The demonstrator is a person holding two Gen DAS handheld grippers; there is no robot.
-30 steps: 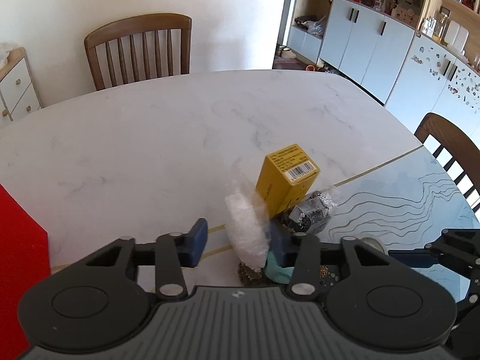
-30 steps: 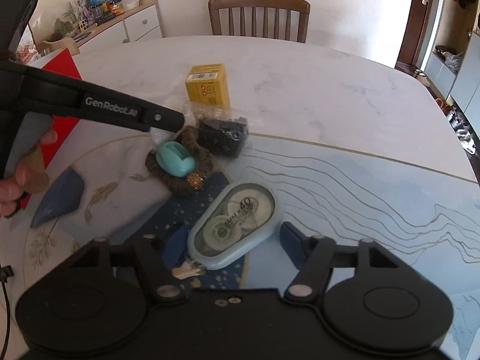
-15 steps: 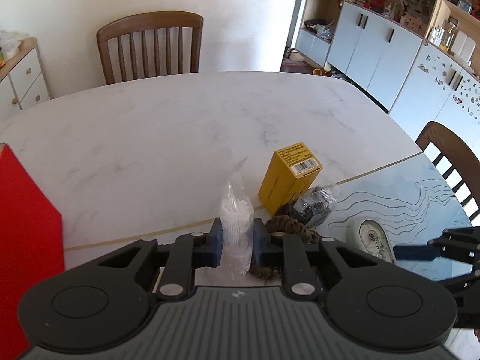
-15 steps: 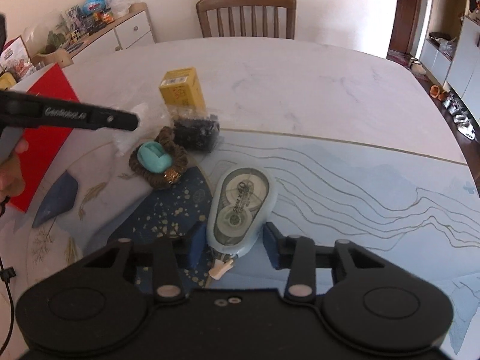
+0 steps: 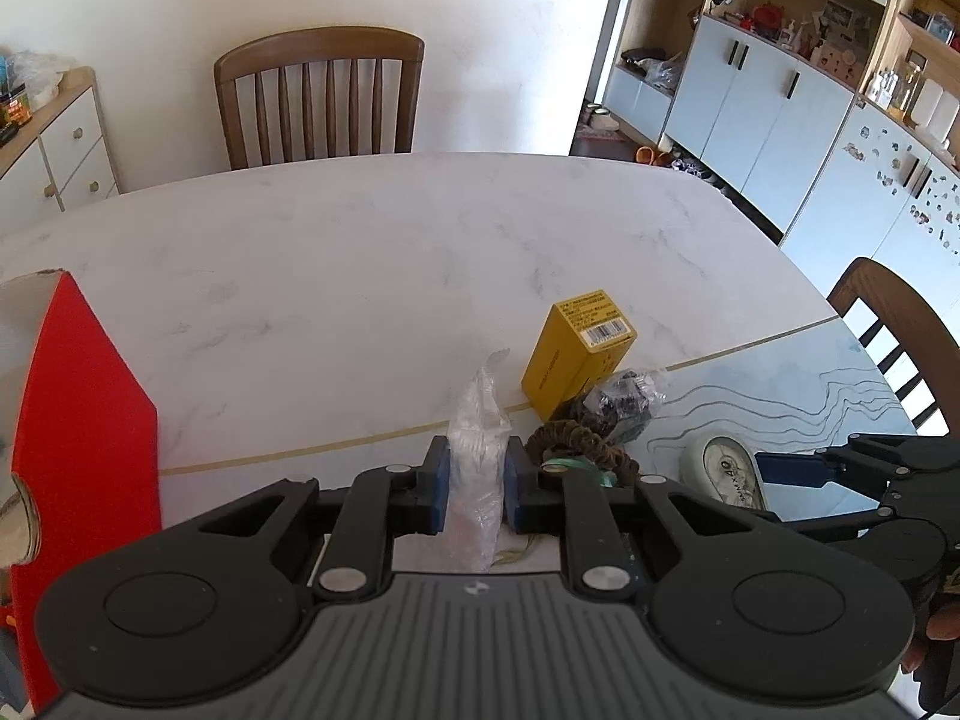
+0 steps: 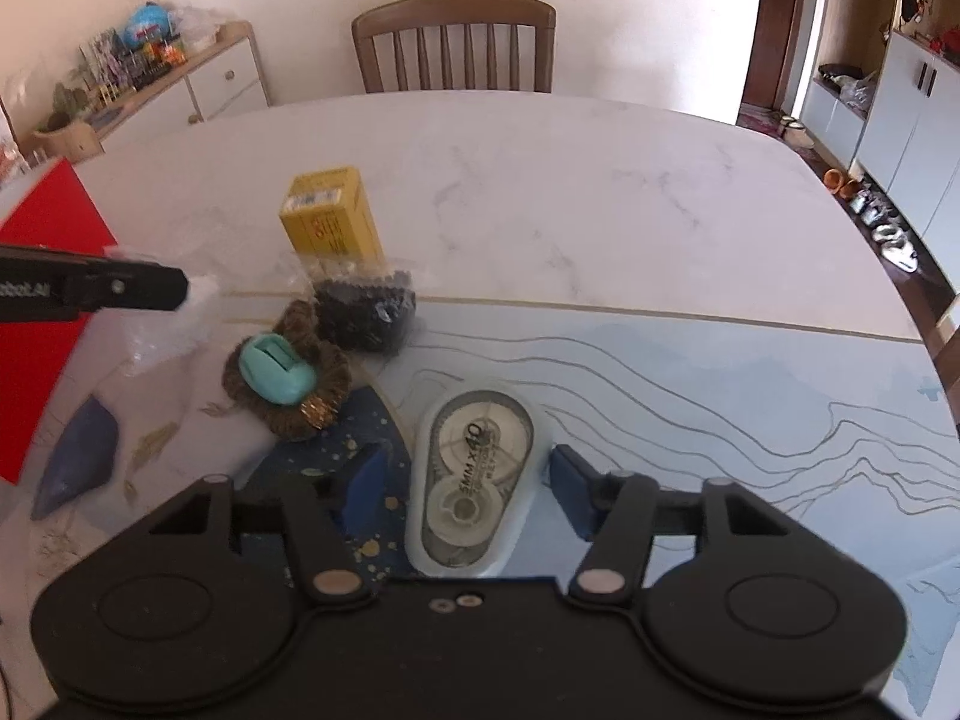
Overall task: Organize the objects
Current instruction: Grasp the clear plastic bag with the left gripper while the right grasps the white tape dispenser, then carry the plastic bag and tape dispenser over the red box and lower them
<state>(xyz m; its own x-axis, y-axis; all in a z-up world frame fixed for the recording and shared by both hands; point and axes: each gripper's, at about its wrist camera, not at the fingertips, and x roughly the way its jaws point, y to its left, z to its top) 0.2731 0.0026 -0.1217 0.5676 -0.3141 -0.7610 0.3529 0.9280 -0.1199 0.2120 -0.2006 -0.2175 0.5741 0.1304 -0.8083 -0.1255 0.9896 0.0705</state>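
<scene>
My left gripper is shut on a clear plastic bag and holds it above the table; the bag also shows in the right wrist view. My right gripper is open around a pale correction tape dispenser, pads on either side with gaps; the dispenser lies flat on the mat. A yellow box stands behind a bag of small black items. A teal clip rests on a brown scrunchie.
A red box stands at the table's left edge. A blue patterned mat covers the near table. Wooden chairs stand at the far side and at the right. Cabinets line the right wall.
My left gripper closed on the plastic bag and lifted it up and back. My right gripper moved in around the tape dispenser, narrowed, then widened slightly.
</scene>
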